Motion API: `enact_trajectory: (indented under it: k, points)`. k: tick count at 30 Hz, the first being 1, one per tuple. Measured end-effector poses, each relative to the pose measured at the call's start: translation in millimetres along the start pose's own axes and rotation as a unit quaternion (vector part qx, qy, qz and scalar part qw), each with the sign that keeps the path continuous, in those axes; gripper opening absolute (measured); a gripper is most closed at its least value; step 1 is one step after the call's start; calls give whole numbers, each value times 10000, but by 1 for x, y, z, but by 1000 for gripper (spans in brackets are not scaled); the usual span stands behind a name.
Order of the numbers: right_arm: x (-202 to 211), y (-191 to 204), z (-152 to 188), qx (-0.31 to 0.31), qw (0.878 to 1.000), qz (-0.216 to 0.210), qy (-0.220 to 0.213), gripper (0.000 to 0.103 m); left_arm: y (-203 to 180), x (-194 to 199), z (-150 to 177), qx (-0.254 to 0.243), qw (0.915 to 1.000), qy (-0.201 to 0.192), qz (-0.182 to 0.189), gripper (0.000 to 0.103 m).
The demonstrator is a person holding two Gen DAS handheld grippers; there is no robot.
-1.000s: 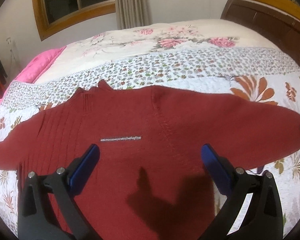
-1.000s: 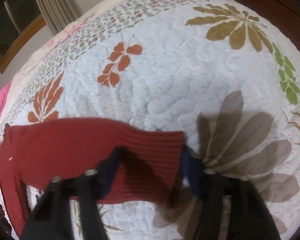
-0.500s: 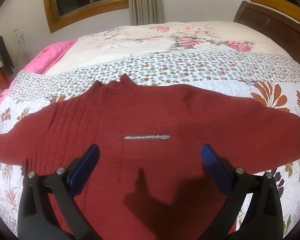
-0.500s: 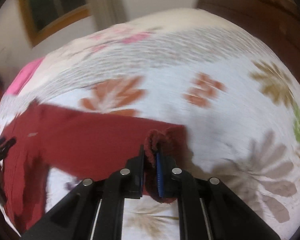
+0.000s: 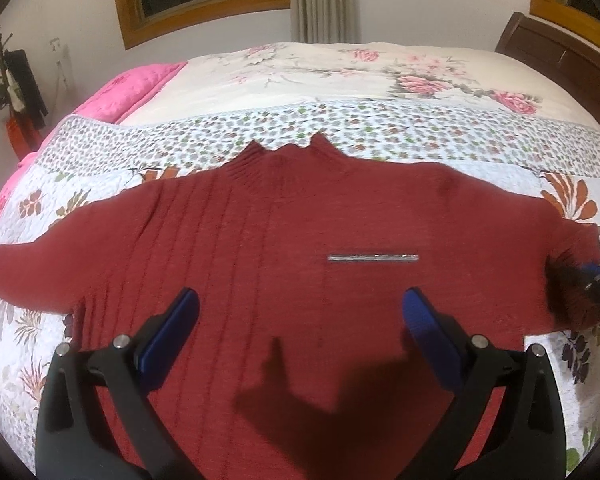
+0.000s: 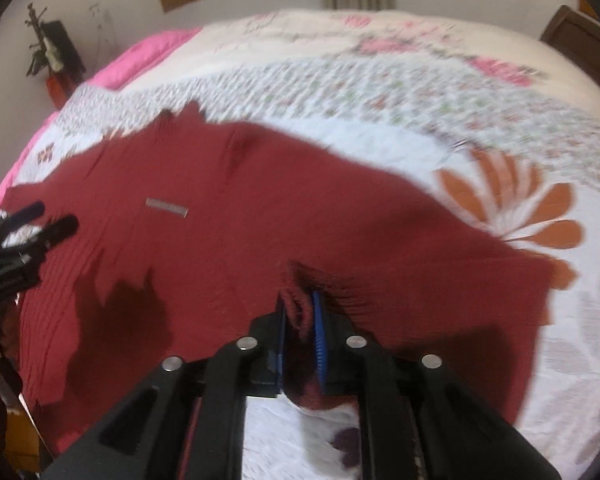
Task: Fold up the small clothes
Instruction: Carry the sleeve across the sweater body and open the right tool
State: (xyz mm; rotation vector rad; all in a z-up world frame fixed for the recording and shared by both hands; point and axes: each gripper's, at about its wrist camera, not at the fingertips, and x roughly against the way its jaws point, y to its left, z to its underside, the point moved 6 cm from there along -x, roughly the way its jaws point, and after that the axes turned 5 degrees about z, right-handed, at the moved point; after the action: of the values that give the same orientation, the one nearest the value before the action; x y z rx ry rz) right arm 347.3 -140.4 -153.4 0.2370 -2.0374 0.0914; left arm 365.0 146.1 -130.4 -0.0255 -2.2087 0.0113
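— Where does the dark red knitted sweater lie?

— Flat on the floral quilted bedspread, sleeves spread sideways. My right gripper pinches its right cuff; my left gripper hovers spread wide over the body.

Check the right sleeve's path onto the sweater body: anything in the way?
Nothing visible. The right gripper has its jaws shut on the sleeve cuff, and the sweater body is bare apart from its small silver strip. The left gripper hovers open above the lower body, touching nothing.
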Motion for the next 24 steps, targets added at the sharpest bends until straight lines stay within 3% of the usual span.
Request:
enact_trajectory:
  k: [3,8,10,14,17,19,24]
  points:
    - [-7,9,7,-91,9986,-500,112,31,-1,-7,3,-7,10000,83,42,101]
    - [44,-8,11,-507,9873,-1434,-462,39,-24,-13,9,-129,9994,151,278,100]
    - [65,-32,14,-667,9890,-1140,-663,40,-46,-14,10,-184,9980,189,580,101]
    - [77,-74,33,-753,9947,-263,-650,40,-100,-16,12,-255,9896,361,1370,100]
    - [71,-100,52,-1007,9937,-68,-487,41,-146,-24,15,-402,9813,521,1807,100]
    - [66,-114,64,-1138,9926,28,-432,41,-172,-37,20,-560,9777,726,1887,100]
    - [61,-138,83,-1311,9905,90,-417,41,-208,-66,30,-816,9775,993,1671,100]
